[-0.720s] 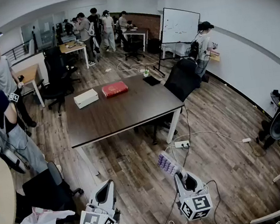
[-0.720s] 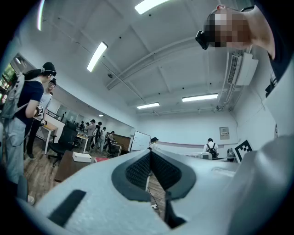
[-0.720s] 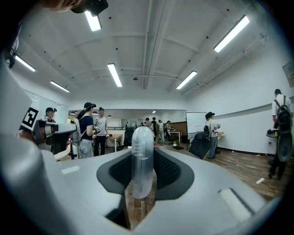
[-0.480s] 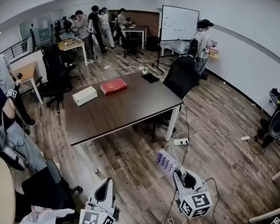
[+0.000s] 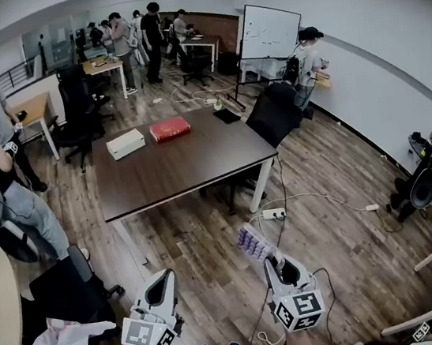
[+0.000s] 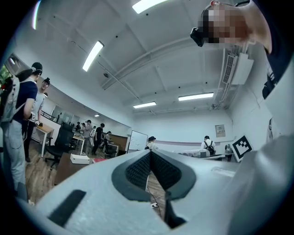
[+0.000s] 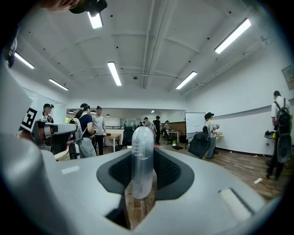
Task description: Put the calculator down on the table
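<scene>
In the head view, two grippers sit near 6 o'clock above the wood floor (image 5: 338, 190). The left gripper (image 5: 164, 280), toward 7 o'clock, has its jaws together; only its own view shows the pads meeting at the tips with nothing between them. The right gripper (image 5: 275, 267), toward 5 o'clock, is clamped on the one calculator (image 5: 252, 245), which juts toward 11 o'clock over the floor, well apart from the table. The head view shows its rows of pale purple keys, while the right gripper view shows only its pale rounded edge, upright between the pads. At 12 o'clock stands one dark table (image 5: 191, 167) bearing one white box (image 5: 125, 143), one red book (image 5: 170, 128) and one flat black item (image 5: 231, 114).
</scene>
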Demonstrator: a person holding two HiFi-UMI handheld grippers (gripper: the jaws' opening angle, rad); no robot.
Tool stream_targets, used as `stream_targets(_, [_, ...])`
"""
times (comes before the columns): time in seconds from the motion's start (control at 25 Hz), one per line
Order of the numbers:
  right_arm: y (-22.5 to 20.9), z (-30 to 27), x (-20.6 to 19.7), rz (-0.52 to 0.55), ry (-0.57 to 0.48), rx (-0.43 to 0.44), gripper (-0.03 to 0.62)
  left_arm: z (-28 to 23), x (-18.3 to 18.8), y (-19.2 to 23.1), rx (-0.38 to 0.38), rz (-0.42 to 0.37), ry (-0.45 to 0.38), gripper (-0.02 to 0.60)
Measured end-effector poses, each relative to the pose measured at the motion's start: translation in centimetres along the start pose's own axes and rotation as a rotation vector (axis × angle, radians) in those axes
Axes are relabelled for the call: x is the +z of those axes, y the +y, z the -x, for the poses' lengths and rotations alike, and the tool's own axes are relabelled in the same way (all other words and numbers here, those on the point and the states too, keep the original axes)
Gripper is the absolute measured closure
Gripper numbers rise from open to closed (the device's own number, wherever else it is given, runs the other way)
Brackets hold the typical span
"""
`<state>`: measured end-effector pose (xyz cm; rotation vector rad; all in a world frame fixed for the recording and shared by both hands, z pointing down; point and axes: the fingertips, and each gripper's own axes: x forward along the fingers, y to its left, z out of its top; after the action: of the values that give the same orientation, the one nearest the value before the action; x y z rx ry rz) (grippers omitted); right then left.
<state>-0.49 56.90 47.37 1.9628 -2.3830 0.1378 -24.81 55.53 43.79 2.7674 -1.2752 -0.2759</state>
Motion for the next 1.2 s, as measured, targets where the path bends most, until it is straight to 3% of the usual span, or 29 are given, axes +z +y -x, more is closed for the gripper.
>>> stream_targets(0.56, [2.8,-1.7,-0.7,0.026,0.014,-0.019,0.477,0.9,-1.0,3.0,-0.050,0.043,0.014,0.586])
stream_targets(1.2, [-4.2,-13.8,-0.4,0.030,-0.018,-0.006,0.477,-10.9,-2.8,8.1,-0.024,0.013,0.015,0.586])
